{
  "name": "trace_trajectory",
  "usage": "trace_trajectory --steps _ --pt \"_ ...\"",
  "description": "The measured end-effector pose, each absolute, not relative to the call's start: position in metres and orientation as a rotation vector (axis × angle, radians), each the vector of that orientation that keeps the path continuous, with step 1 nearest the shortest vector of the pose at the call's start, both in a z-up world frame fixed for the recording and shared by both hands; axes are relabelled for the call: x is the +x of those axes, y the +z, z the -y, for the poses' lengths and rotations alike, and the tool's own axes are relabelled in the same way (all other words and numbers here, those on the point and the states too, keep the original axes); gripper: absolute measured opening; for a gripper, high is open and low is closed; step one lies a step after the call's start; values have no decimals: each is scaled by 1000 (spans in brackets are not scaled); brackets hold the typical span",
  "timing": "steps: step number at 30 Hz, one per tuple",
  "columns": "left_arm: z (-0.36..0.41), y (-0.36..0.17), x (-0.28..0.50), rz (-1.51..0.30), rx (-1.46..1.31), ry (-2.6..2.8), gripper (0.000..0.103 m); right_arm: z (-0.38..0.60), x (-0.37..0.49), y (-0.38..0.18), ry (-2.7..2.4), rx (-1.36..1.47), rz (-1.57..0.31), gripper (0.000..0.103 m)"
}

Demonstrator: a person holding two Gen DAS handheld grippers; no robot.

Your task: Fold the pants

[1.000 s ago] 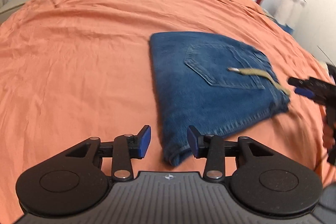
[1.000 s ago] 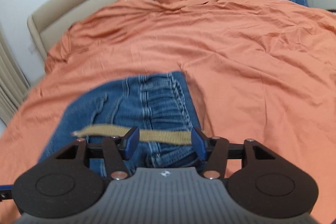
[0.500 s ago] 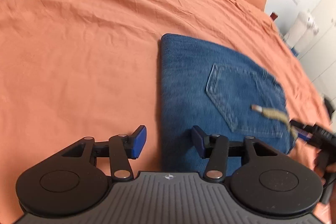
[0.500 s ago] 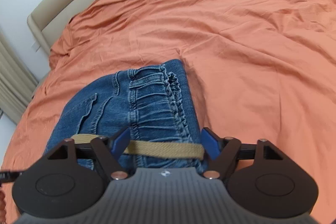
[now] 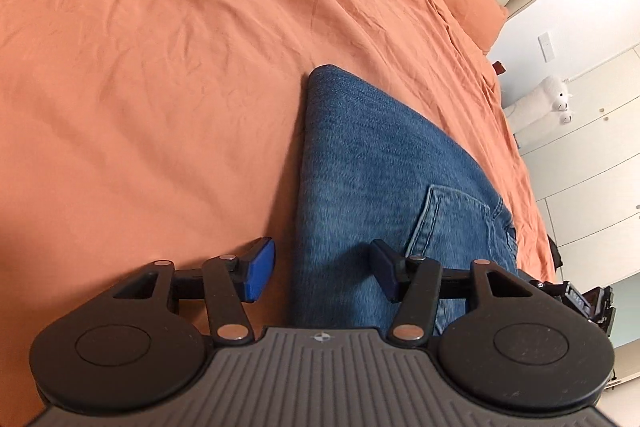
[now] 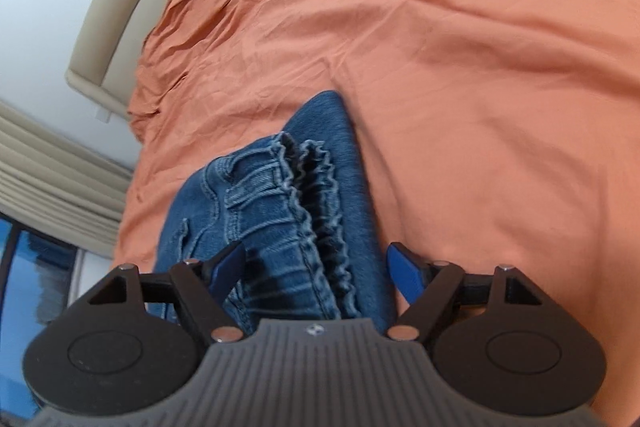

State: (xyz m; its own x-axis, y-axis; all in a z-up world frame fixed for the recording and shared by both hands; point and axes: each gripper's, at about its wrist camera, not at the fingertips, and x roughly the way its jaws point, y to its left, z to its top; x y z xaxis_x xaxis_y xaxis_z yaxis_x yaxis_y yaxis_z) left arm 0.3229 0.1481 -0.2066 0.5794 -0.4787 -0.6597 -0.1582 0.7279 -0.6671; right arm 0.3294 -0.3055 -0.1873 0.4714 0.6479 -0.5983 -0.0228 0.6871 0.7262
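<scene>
Left wrist view: the left gripper stands with its jaws apart, having just been opening, straddling the folded edge of the blue jeans lying on the orange bedspread; the pads do not press the denim.

Right wrist view: the right gripper is spread wide, also just opened, over the jeans' gathered waistband, gripping nothing.

The pants are blue denim jeans, folded into a compact flat bundle lying on the orange bed cover. From the left wrist view, a smooth folded edge runs along their left side toward a far rounded corner, and a stitched back pocket faces up at the near right. From the right wrist view, the gathered elastic waistband shows ruffled, doubled edges stacked on top.
</scene>
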Motion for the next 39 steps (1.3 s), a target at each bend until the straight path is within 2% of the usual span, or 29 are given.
trace_trajectory --steps 3,4,7,10,14,18,19,21,22,24,28,34,39 --pt "-147 -208 327 -953 -759 -210 56 302 334 -189 465 698 -1007 56" --pt "-146 -207 327 -953 -755 -208 56 301 333 -187 461 688 -1005 44" --pt "-144 -203 328 -956 -738 -201 54 297 327 -172 421 636 -979 22" --pt "-145 -201 328 -955 -746 -209 54 297 325 -169 389 634 -957 16" --pt "-152 -207 325 -957 -813 -234 57 308 328 -188 402 732 -969 17" --pt "-155 -217 325 -944 -905 -236 55 324 332 -205 473 905 -1011 34" --pt "-155 -219 326 -941 -926 -237 51 326 333 -209 481 928 -1021 36" --pt "-153 -219 325 -933 -938 -226 33 325 334 -211 480 923 -1024 36" --pt "-152 -217 324 -934 -933 -208 27 323 333 -209 471 911 -1017 32" --pt "-151 -210 322 -926 -911 -185 9 315 329 -197 467 835 -987 25" --pt "-151 -190 317 -911 -875 -160 6 303 322 -169 458 729 -945 17" --pt "-152 -146 301 -878 -778 -146 5 281 304 -117 462 638 -889 15" --pt "-184 -106 271 -823 -727 -121 5 249 276 -81 532 596 -857 14"
